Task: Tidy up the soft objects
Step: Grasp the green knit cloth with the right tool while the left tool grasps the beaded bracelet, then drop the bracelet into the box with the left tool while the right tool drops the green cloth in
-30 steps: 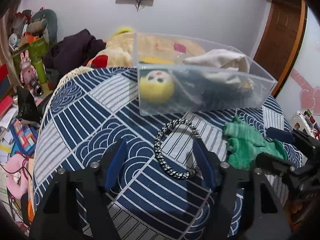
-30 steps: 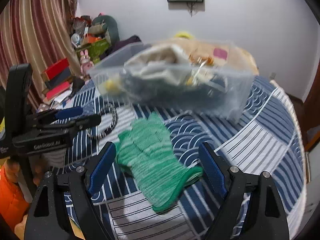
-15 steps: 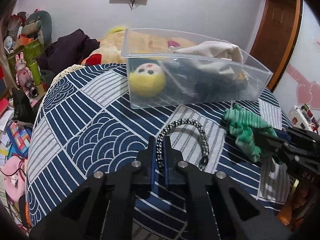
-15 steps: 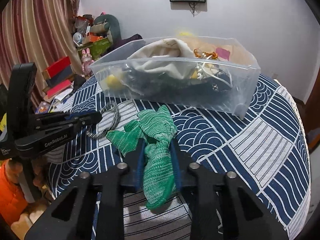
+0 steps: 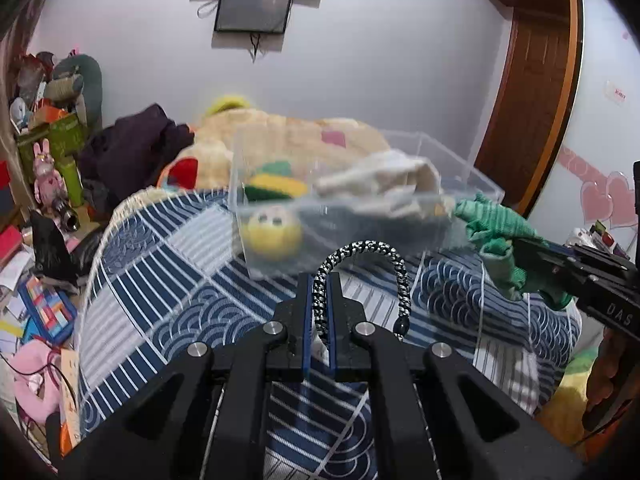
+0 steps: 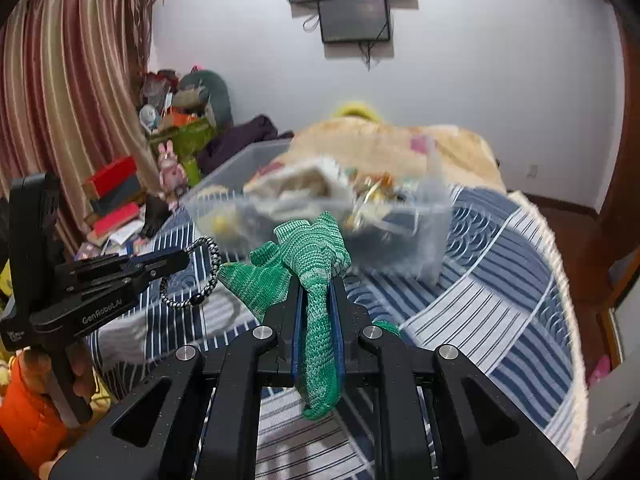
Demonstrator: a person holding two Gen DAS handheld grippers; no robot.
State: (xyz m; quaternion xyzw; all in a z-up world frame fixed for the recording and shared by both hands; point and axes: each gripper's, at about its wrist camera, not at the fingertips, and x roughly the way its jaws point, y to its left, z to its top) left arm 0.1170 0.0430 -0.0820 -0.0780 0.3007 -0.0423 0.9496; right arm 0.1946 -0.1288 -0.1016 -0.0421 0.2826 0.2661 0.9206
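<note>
Your left tool point(image 5: 319, 300) is clamped on the black-and-white braided cord loop point(image 5: 362, 276), limp and light; your right tool point(image 6: 316, 312) pinches the floppy green knitted glove point(image 6: 310, 264) mid-body. The clear plastic bin point(image 5: 460, 168) waits at twelve o'clock.

I see a pale wall point(image 6: 480, 60) carrying a dark screen point(image 6: 354, 18); left of it hang striped curtains point(image 6: 68, 92), and a brown wooden door point(image 5: 532, 96) stands right.
</note>
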